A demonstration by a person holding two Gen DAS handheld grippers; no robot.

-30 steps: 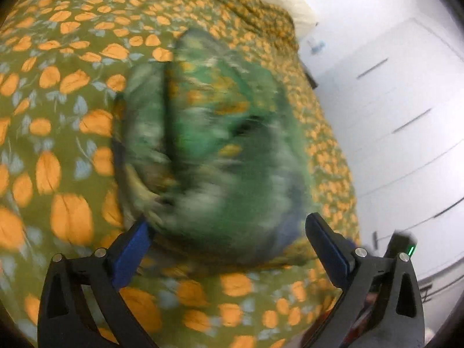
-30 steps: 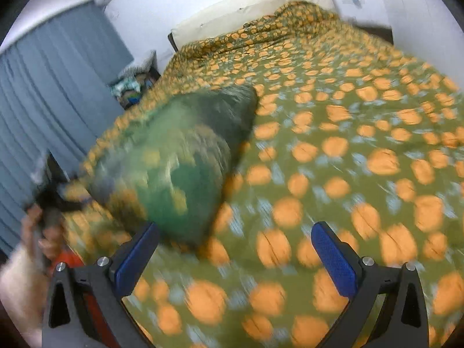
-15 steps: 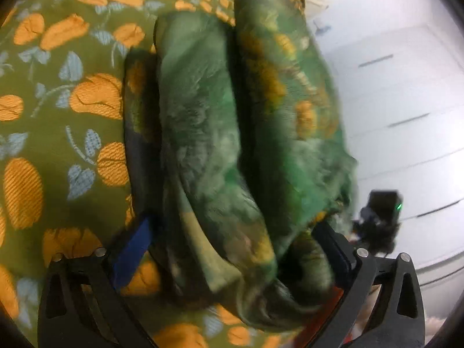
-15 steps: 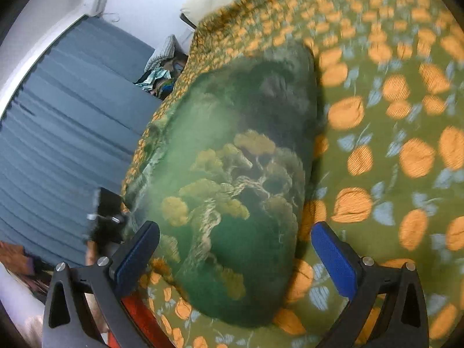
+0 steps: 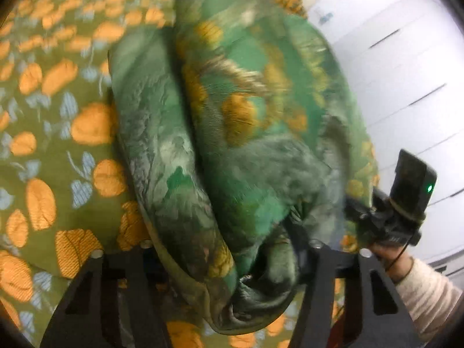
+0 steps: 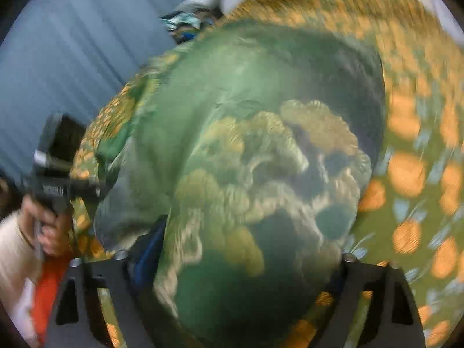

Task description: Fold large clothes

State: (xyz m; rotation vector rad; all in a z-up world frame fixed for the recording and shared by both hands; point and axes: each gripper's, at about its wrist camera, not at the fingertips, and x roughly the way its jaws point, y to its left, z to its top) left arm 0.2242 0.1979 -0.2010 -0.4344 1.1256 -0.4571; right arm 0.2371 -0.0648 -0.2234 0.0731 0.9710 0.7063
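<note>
Both grippers had closed in on the folded green garment since a second before, when it lay ahead of wide-open jaws. It sat bundled on the orange-leaf bedspread. Its near end filled the closing left gripper; the right gripper was also closing around the bundle, pads hidden by cloth, so whether they pressed was unclear.

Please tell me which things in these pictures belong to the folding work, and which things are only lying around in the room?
Belonging to the job:
- bulky green garment bundle with gold tree pattern
- left gripper, closing, bundle between its jaws
- right gripper, closing, bundle between its jaws
- olive bedspread with orange leaf print, the work surface

Just lying about:
- heap of crumpled clothes by the bed's head
- grey-blue curtain
- white wardrobe doors
</note>
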